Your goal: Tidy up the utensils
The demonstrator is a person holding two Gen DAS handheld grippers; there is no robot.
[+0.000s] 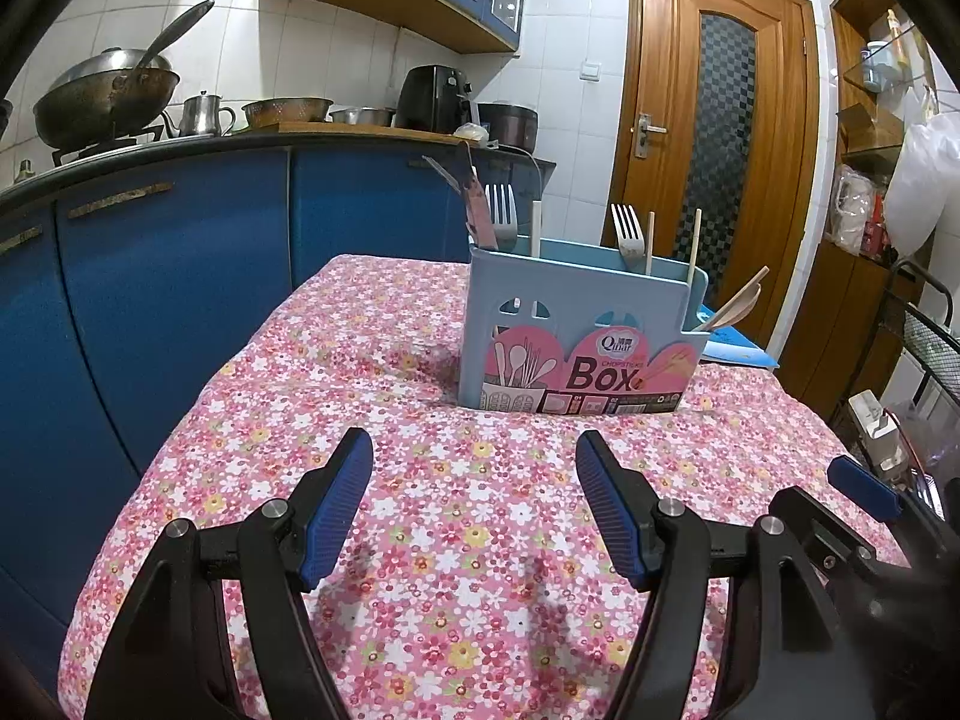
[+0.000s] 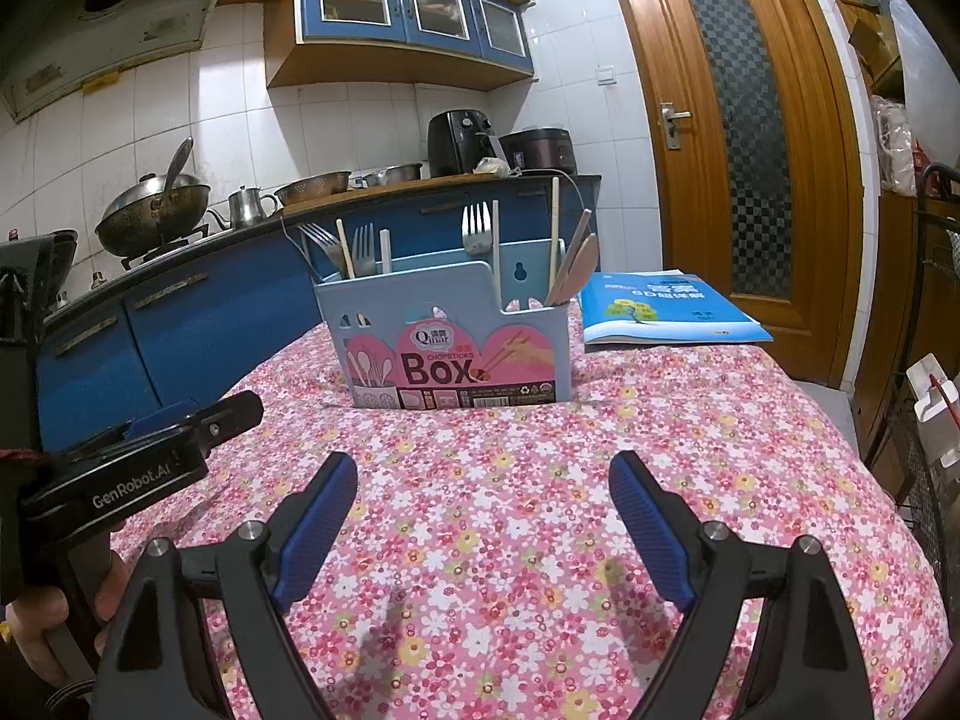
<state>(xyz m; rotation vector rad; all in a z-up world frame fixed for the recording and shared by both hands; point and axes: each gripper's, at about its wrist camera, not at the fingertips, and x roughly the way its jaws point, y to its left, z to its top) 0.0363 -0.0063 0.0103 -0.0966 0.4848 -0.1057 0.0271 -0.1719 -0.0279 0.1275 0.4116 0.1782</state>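
A light blue utensil box [image 1: 576,324] [image 2: 456,330] with a pink "Box" label stands upright on the flowered tablecloth [image 1: 420,420] [image 2: 540,480]. Forks [image 1: 626,234] [image 2: 477,228], chopsticks [image 1: 695,246] [image 2: 555,228] and wooden spoons [image 1: 732,306] [image 2: 579,270] stick out of its compartments. My left gripper [image 1: 474,450] hovers open over the cloth, short of the box, nothing between its blue pads. My right gripper [image 2: 483,468] is likewise open and empty in front of the box. In the right wrist view the left gripper's black body [image 2: 120,474] shows at the left, with a hand below it.
A blue booklet [image 2: 666,306] [image 1: 732,348] lies behind and right of the box. Blue kitchen cabinets [image 1: 180,276] with a wok [image 1: 102,96], kettle and bowls run along the left. A wooden door [image 1: 720,138] stands behind; a wire rack [image 1: 924,348] flanks the table's right edge.
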